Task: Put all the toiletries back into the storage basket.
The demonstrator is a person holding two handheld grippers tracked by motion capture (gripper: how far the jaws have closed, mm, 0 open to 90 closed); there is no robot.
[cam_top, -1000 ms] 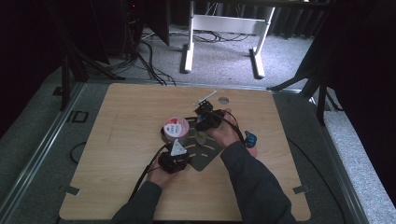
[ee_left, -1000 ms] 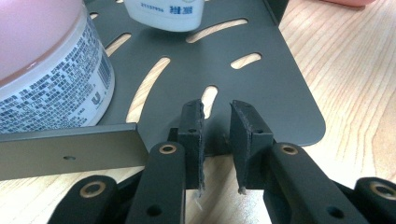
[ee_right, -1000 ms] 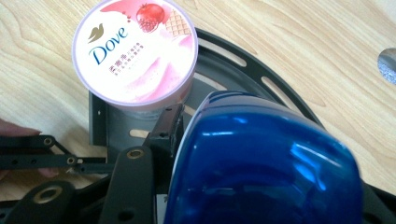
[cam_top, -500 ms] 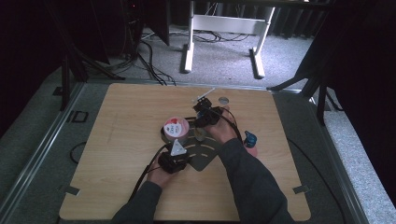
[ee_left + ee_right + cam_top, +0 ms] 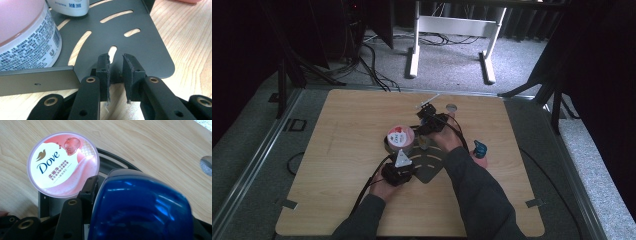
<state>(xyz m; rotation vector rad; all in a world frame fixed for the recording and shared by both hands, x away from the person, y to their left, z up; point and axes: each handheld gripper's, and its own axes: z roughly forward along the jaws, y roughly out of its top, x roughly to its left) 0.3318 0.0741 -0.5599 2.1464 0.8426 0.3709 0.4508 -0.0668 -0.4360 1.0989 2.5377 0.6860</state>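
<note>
Moving: over the last second my right gripper has only crept a touch left above the plate. Tub and plate haven't shifted.
Meaning: I read that as the final settling of the bottle onto the plate beside the tub, with release not yet done.
Right gripper: clamped on the bottle's blue cap, which hides most of what lies between the jaws in the right gripper view.
Left gripper: jaws a little apart at the plate's near edge, gripping nothing that I can see.
Bottle location: far part of the plate, just right of the tub. From the left gripper view its base looks down on the metal.
Bottle look: white body with small print, glossy blue cap, upright.
Tub look: pink, printed lid, sitting on the plate's left side.
Plate look: dark flat metal with curved slots, lying on the wooden table.
</note>
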